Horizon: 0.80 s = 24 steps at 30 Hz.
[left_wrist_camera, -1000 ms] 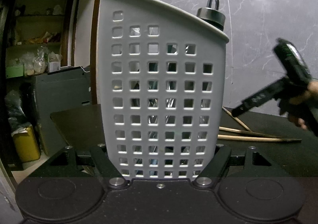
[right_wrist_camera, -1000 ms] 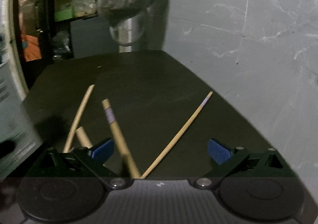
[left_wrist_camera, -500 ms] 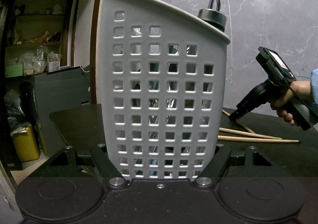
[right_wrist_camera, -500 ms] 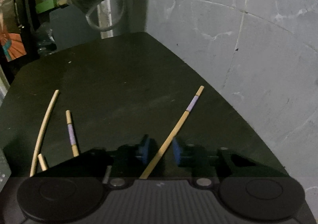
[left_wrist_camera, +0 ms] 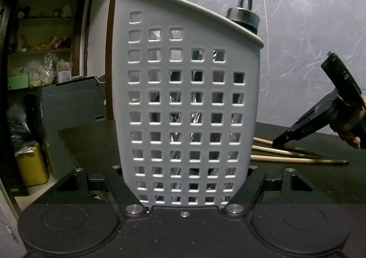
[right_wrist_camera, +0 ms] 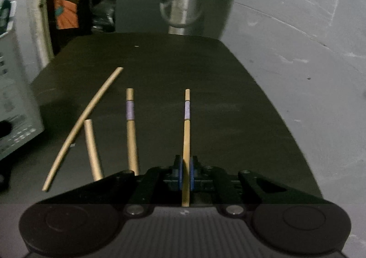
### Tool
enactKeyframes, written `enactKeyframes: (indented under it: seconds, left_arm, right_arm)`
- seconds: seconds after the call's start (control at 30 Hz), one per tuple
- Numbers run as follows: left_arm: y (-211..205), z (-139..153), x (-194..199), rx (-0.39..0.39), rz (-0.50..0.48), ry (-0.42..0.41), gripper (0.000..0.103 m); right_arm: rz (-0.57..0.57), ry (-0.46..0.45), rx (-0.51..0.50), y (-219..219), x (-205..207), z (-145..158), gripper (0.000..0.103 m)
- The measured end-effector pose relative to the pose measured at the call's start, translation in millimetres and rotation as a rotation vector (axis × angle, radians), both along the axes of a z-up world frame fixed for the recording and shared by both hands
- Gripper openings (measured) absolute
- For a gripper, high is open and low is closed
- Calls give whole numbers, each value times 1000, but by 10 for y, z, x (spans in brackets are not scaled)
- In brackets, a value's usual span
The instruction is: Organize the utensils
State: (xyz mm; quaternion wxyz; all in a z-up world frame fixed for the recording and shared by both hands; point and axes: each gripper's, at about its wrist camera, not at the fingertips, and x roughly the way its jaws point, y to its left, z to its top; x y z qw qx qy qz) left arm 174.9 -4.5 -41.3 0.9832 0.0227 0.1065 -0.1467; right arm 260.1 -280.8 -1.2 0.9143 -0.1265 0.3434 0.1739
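Observation:
My left gripper [left_wrist_camera: 185,180] is shut on a white perforated utensil basket [left_wrist_camera: 183,88] that stands upright on the dark table [right_wrist_camera: 160,63]; dim utensil shapes show through its holes. In the right wrist view my right gripper [right_wrist_camera: 186,173] has its jaws closing, and the blue pads [right_wrist_camera: 180,173] press a thin wooden chopstick [right_wrist_camera: 187,134] with a lilac band. The chopstick points straight ahead, just over the table. Three more wooden chopsticks [right_wrist_camera: 131,134] lie to its left. The left wrist view shows the right gripper [left_wrist_camera: 282,140] angled down at the chopsticks [left_wrist_camera: 297,160] right of the basket.
A steel bottle [left_wrist_camera: 243,17] with a black cap stands behind the basket, against the grey marbled wall [left_wrist_camera: 308,29]. The basket's side [right_wrist_camera: 13,102] fills the left edge of the right wrist view. Cluttered shelves [left_wrist_camera: 45,52] and a yellow bin [left_wrist_camera: 32,166] lie beyond the table's left edge.
The right gripper went from wide open to closed on the banded chopstick, and swung so that the stick lies along its fingers. The left gripper and basket have not moved.

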Motion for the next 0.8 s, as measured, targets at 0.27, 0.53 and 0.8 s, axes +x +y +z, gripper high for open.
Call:
enactKeyframes:
  seconds: [0.27, 0.53, 0.8]
  left_arm:
    - [-7, -1, -5, 0, 1, 0, 75]
    - [-5, -4, -9, 0, 1, 0, 75]
    - [-9, -4, -10, 0, 1, 0, 75]
  right_arm:
    - [89, -2, 11, 198, -176, 6, 8]
    - [100, -1, 32, 259, -171, -8, 8]
    - [111, 7, 32, 257, -154, 21, 16]
